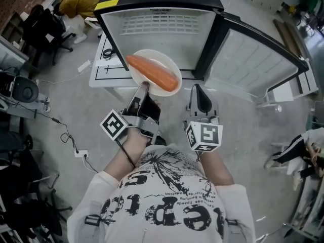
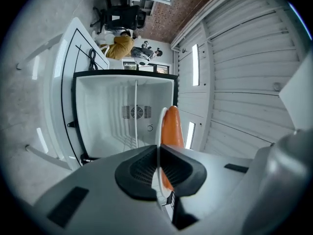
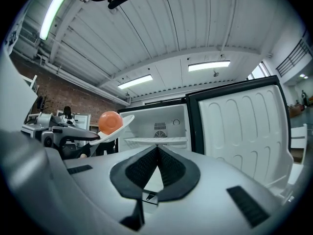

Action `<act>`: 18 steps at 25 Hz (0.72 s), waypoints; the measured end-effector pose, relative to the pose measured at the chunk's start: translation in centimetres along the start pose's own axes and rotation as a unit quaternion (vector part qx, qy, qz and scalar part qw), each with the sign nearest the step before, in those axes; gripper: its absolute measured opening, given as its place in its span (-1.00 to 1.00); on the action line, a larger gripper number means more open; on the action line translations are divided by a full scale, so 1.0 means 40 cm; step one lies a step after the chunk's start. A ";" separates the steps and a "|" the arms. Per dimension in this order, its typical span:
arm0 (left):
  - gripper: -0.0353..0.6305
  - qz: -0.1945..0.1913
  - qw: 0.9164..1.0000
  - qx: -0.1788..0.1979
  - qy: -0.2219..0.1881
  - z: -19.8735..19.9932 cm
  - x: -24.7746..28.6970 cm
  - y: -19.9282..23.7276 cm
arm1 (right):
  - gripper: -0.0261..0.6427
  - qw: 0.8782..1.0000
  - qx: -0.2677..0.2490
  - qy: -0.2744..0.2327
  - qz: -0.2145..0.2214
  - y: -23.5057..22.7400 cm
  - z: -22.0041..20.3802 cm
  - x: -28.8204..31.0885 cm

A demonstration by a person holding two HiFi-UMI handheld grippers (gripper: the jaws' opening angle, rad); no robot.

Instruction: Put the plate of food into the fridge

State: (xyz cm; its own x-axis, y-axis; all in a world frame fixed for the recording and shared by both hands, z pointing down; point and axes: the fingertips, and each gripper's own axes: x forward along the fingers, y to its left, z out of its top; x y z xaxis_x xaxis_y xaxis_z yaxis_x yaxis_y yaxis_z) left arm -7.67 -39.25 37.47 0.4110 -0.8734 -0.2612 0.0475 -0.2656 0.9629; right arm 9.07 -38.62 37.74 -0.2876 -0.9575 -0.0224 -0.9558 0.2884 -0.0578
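Note:
A white plate [image 1: 163,59] carrying a long orange piece of food [image 1: 153,73] is held up in front of the open fridge [image 1: 167,32]. My left gripper [image 1: 142,88] is shut on the plate's near rim. In the left gripper view the plate [image 2: 160,126] stands edge-on between the pads, the orange food [image 2: 171,129] beside it, and the white fridge interior [image 2: 105,114] lies beyond. My right gripper [image 1: 198,92] hangs shut and empty to the right of the plate. In its view the gripper [image 3: 157,149] faces the fridge shelf [image 3: 154,140], with the plate [image 3: 120,126] at the left.
The fridge door [image 1: 258,65] stands swung open to the right. A white table [image 1: 101,77] stands left of the fridge. Office chairs [image 1: 43,29] and a person in yellow [image 1: 78,1] are at the far left, and cables [image 1: 66,135] lie on the floor.

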 end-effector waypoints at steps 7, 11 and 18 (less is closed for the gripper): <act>-0.83 -0.004 0.999 -0.006 0.037 0.118 0.105 0.003 | -0.92 0.999 0.005 0.001 -0.032 0.036 0.021 0.138; -0.83 0.001 0.999 -0.011 0.050 0.185 0.145 0.023 | -0.92 0.999 0.012 0.012 -0.045 0.059 0.011 0.207; -0.83 0.008 0.997 -0.026 0.067 0.245 0.204 0.056 | -0.92 0.998 0.012 0.028 -0.063 0.074 -0.005 0.282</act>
State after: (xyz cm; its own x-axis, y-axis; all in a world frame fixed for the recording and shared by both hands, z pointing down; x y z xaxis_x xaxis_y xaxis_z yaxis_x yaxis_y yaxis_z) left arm -13.14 -50.98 36.85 0.5300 -0.8139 -0.2381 0.0858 -0.2279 0.9699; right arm 2.99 -48.55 37.50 -0.1687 -0.9848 0.0424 -0.9831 0.1650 -0.0796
